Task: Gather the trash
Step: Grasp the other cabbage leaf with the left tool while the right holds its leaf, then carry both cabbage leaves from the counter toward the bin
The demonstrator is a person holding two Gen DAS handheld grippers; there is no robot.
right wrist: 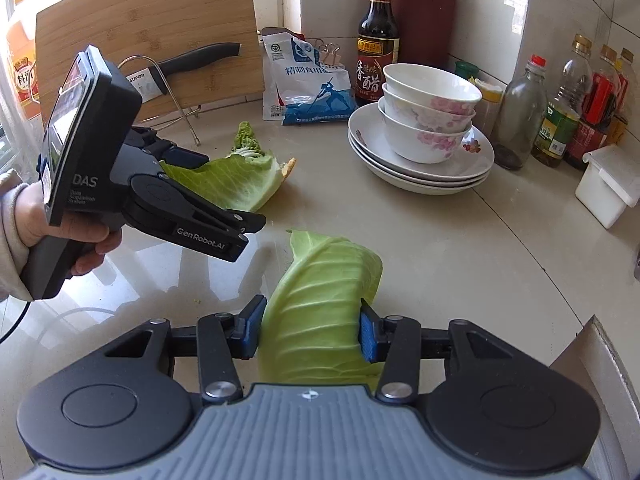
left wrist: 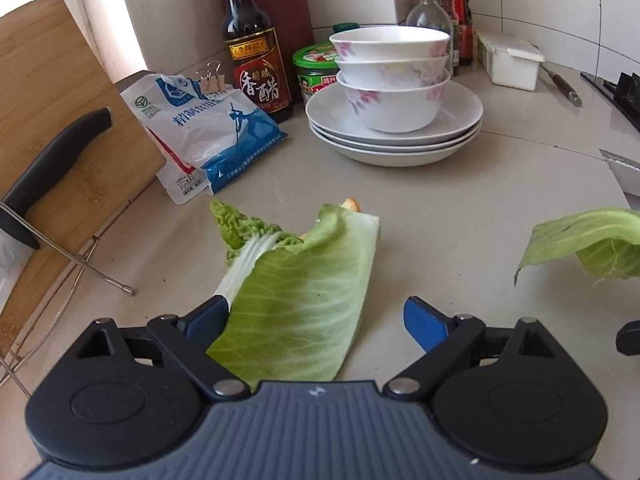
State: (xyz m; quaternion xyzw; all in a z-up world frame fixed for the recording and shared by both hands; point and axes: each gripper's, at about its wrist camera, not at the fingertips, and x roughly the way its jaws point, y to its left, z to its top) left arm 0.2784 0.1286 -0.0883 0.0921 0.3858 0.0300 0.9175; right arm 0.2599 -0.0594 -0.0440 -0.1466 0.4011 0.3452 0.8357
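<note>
Right gripper (right wrist: 310,330) pinches a cabbage leaf (right wrist: 320,304); left gripper (left wrist: 316,320), spread wide, straddles another leaf (left wrist: 304,280) at its ten o'clock.

Pale glossy counter (left wrist: 460,208) below the left gripper (left wrist: 316,320), bearing a cabbage leaf (left wrist: 296,292) between its open jaws. Beyond, away from the gripper: salt bag (left wrist: 200,132), vinegar bottle (left wrist: 252,48), stacked plates (left wrist: 396,136) under three bowls (left wrist: 394,80). Off to its left, chopping board (left wrist: 48,92) on a wire rack (left wrist: 100,272).
</note>
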